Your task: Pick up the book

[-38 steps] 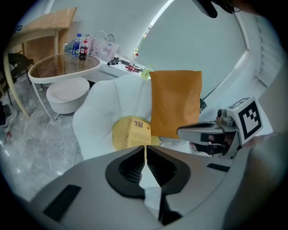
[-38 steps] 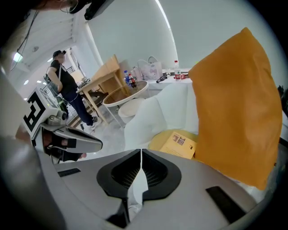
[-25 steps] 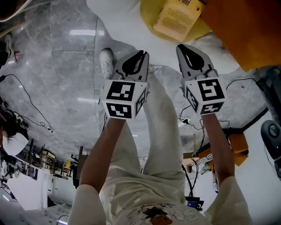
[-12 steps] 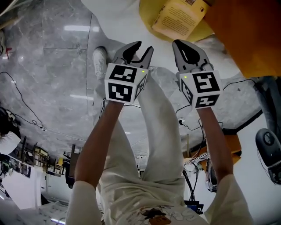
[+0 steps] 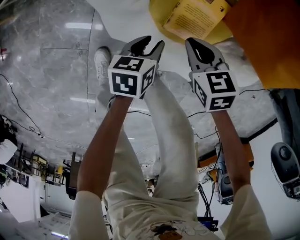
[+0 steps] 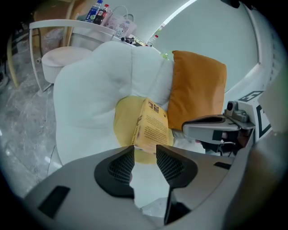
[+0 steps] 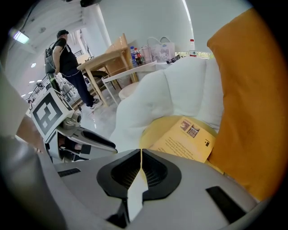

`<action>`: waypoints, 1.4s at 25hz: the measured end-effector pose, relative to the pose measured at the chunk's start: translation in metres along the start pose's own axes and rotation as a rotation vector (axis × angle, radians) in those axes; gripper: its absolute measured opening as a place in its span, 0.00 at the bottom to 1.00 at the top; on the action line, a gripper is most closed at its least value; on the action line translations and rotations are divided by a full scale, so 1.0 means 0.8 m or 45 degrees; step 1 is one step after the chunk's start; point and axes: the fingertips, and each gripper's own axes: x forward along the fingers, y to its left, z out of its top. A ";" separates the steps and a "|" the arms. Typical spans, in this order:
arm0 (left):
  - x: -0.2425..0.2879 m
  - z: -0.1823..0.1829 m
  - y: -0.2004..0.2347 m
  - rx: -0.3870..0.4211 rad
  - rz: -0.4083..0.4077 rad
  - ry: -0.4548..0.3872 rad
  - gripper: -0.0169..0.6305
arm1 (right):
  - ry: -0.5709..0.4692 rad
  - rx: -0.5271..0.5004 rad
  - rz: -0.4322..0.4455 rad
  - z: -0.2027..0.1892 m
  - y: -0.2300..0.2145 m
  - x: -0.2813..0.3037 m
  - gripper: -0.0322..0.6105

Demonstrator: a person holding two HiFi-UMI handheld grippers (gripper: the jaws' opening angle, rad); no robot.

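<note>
- Left hand-held gripper (image 5: 153, 41): jaws apart, have just been opening, nothing btwn them; tips short of the seat, no contact w/ anything.
- White seat (image 5: 124, 14): big padded armchair ahead of both grippers, fills top-centre of head view; grey marble floor (image 5: 47, 70) to its left.
- Yellow cushion (image 5: 158, 13): round, lies on the white seat, just beyond the left gripper's tips.
- Book (image 5: 194, 16): tan-yellow cover w/ print facing up, rests on the yellow cushion, its right corner just beside the orange pillow; beyond both grippers' tips, untouched. In left gripper view it sits right past the gap btwn the jaws.
- Right hand-held gripper (image 5: 190, 43): jaws together, pads meeting, nothing held; tip near the book's lower edge but apart from it.
- Orange pillow (image 5: 262, 37): far right, leans vs. the white seat, next to the book & cushion.
</note>
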 end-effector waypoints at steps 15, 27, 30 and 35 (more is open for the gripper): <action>0.077 -0.012 0.010 0.047 -0.106 0.031 0.38 | 0.041 -0.027 0.002 -0.042 -0.029 0.053 0.09; 0.121 -0.037 0.010 0.159 -0.214 0.124 0.51 | 0.072 -0.035 0.004 -0.068 -0.053 0.071 0.09; 0.133 -0.046 0.009 0.197 -0.258 0.164 0.52 | 0.089 -0.046 0.009 -0.079 -0.058 0.074 0.09; 0.148 -0.041 0.014 0.177 -0.266 0.150 0.53 | 0.107 -0.057 0.004 -0.093 -0.071 0.083 0.09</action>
